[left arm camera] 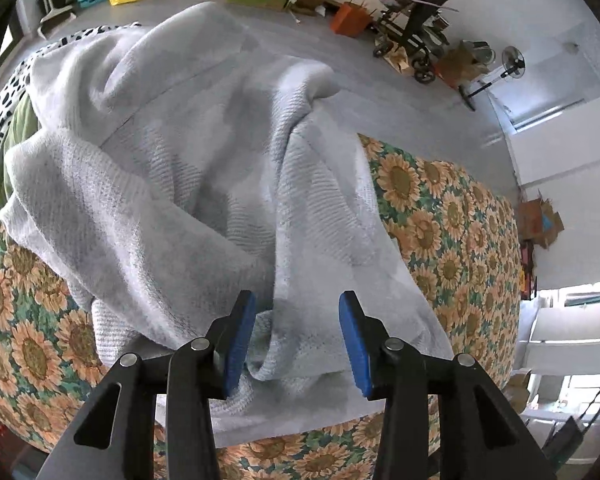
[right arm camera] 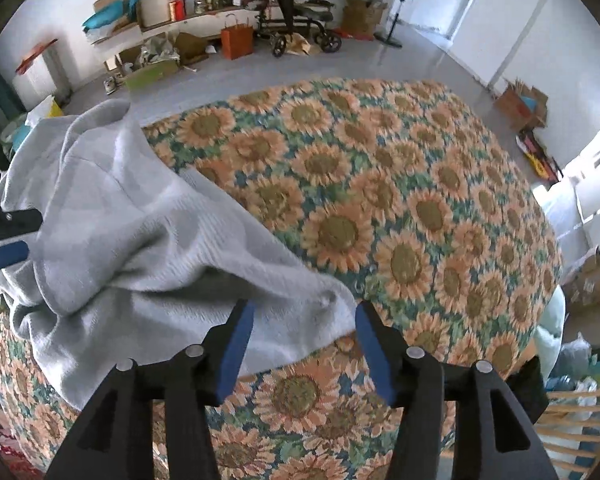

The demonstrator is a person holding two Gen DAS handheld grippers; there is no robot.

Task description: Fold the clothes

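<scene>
Left wrist view: left tool (left arm camera: 297,336) stood part open, pointing steeply down over the grey knit garment (left arm camera: 188,168). Cloth lay under and between the blue pads (left arm camera: 240,344), but nothing was pinched. The garment sat rumpled on the sunflower bedspread (left arm camera: 452,216), sprawled across its left part. A spotted cloth (left arm camera: 4,96) showed beyond it.

Right wrist view: right tool (right arm camera: 306,346) stood open wider and empty, above the garment's near edge (right arm camera: 300,320). Most of the bedspread to the right was bare.

Judgement: next grab wants one clean hem corner per tool, single layer. Pull apart to flatten the bunching first, then fold onto the bare area.
</scene>
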